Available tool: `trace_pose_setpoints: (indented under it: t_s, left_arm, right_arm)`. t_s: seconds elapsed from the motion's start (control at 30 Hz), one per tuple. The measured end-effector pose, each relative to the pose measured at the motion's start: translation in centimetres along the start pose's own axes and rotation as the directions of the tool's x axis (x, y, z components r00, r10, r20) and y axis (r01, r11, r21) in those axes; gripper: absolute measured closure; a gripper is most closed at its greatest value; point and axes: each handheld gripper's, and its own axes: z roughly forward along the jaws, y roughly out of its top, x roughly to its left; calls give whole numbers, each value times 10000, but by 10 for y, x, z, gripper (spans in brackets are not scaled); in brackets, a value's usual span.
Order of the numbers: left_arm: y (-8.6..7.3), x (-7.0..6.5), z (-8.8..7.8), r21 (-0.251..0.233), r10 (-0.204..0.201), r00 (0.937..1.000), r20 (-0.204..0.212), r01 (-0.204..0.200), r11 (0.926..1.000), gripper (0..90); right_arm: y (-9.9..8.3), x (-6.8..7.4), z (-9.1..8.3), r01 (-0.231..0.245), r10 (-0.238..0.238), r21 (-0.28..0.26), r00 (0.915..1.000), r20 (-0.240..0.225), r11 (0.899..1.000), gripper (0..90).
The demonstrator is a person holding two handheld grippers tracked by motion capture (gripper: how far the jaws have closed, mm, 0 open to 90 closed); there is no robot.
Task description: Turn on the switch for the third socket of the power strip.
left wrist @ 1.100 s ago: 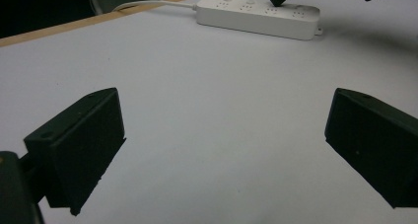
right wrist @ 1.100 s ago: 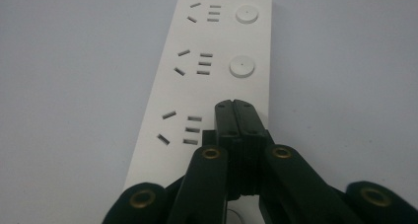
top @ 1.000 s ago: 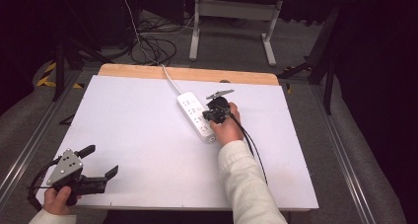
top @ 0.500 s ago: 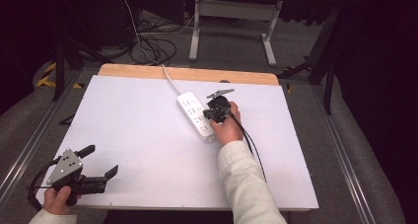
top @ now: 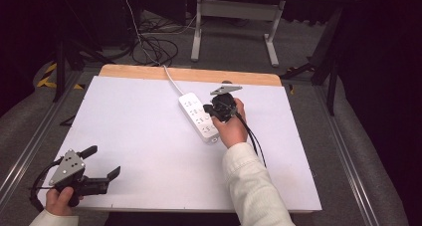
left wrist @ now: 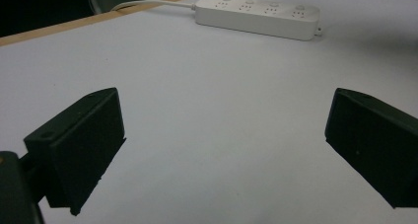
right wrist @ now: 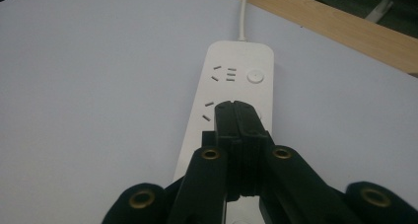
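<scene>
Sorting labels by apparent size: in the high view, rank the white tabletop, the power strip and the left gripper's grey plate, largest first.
1. White tabletop.
2. Power strip.
3. Grey plate on the left gripper; it sits nearer the camera, so the true gap may be wider.

We note a white rectangular plastic power strip (top: pixel 199 117) with grey slot marks, on a matte white table board (top: pixel 129 136) edged in pale wood; a cream sleeve (top: pixel 251 186); black jaws.
</scene>
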Motion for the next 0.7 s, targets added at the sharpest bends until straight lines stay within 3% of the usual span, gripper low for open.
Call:
trace_pose_setpoints:
  t_s: [0.47,0.7]
  left_arm:
    - [0,0,1,33,9,10000,28,-9,10000,21]
    - [0,0,1,28,-3,10000,19,3,10000,21]
  right_arm:
    - [5,4,-21,122,-138,-628,9996,-250,9980,900]
    - [6,6,-37,68,-95,-1005,9996,-266,9949,655]
